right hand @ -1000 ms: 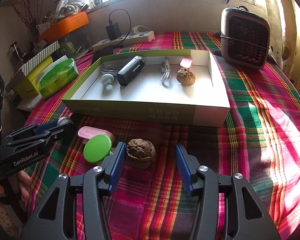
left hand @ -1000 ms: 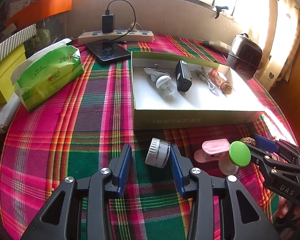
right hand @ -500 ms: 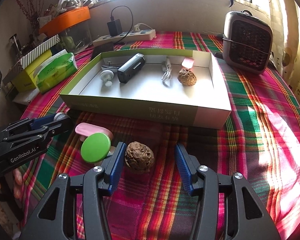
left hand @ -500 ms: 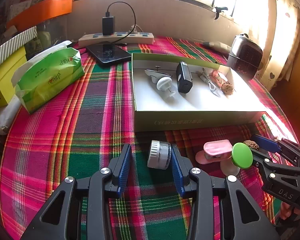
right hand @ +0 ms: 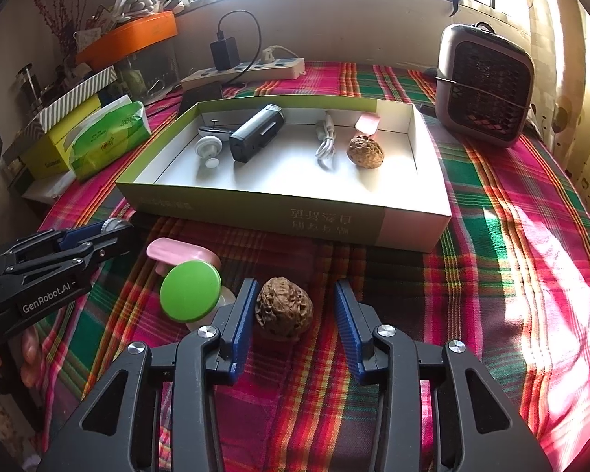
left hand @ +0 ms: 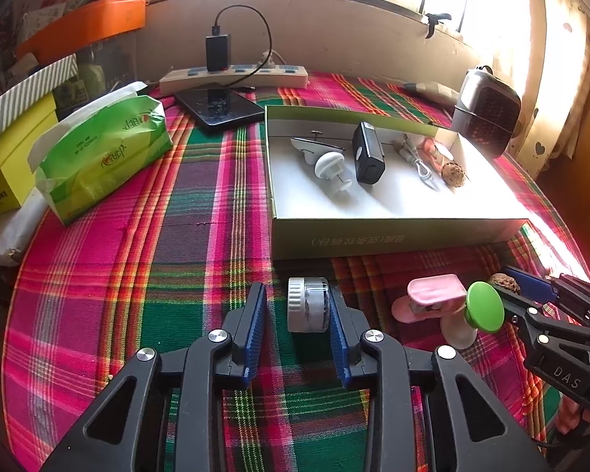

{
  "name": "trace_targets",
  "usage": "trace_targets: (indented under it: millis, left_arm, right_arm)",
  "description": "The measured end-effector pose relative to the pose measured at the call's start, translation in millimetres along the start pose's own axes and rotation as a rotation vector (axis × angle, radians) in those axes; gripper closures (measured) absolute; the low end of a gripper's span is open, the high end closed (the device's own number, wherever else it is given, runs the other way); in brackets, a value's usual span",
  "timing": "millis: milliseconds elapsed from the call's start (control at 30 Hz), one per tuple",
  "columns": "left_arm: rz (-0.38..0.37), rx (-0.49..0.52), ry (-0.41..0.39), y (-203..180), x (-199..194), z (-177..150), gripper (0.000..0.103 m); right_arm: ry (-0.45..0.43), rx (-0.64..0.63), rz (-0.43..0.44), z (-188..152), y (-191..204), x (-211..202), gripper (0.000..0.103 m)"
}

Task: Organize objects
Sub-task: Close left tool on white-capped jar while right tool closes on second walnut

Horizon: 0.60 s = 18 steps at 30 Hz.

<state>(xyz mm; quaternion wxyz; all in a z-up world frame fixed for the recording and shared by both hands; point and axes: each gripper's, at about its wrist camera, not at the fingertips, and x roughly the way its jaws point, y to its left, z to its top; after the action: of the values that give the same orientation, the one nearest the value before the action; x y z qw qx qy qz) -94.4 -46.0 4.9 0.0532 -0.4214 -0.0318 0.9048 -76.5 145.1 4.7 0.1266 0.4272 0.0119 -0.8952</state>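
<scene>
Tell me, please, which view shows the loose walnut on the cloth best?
The right wrist view: the walnut sits whole and close between that camera's tongs. The left wrist view shows only a sliver of it, behind the green disc.

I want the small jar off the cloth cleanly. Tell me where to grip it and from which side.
The small jar lies on its side, white lid toward the left finger. Grip it end to end, lid and base, coming down from the near side. The left gripper straddles it so, jaws just closing; only the right pad looks to touch.

Right gripper (right hand: 293,314) jaws just closing around walnut (right hand: 284,309), left pad perhaps touching, green-capped bottle (right hand: 190,291) beside.
</scene>
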Motion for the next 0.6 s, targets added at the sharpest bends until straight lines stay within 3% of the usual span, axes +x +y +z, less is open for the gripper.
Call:
trace_targets:
  millis: [233, 600]
  left_arm:
    - [0.012, -0.003, -0.002, 1.3, -0.2, 0.1, 0.081]
    - [0.025, -0.004, -0.003, 2.9, -0.1, 0.0, 0.086]
  right_arm:
    - [0.001, -0.015, 0.011, -0.8, 3.2, -0.5, 0.073]
    - [0.001, -0.014, 0.012, -1.0, 3.2, -0.3, 0.074]
